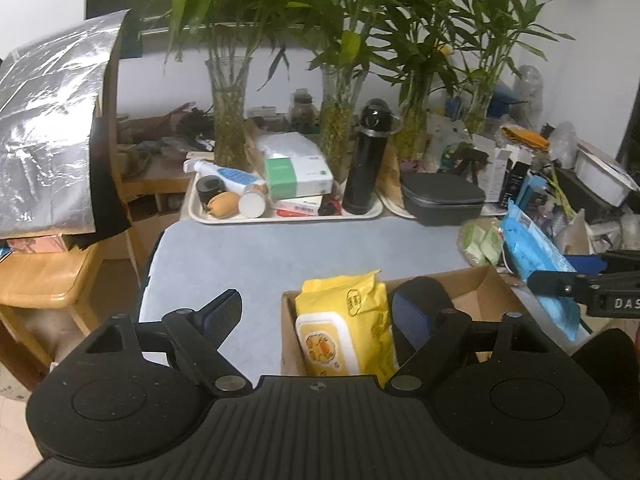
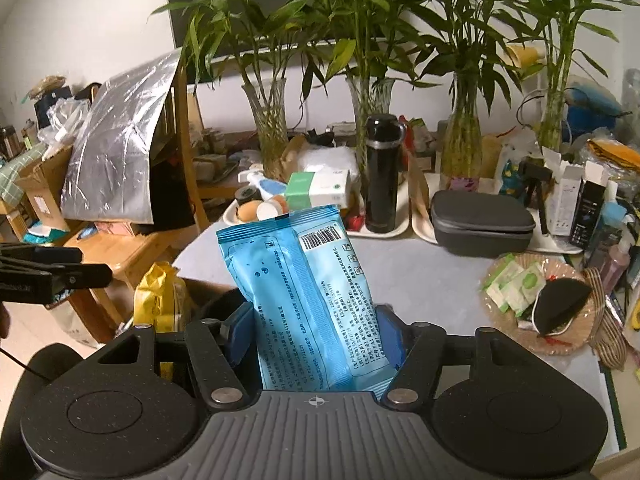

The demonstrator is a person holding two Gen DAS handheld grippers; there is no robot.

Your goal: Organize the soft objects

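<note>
One barcode on blue wipes pack [image 2: 308,292] | "DAS" on right gripper [image 1: 560,284]

black flask [image 1: 366,160], grey case [image 1: 442,198], bamboo vases [image 1: 230,116], possibly foil sheet [image 1: 48,136]

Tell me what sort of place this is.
Probably a lived-in home room, not a lab. A cluttered table holds bamboo plants in glass vases, trays of toiletries and a black flask; wooden furniture stands beside it.
</note>
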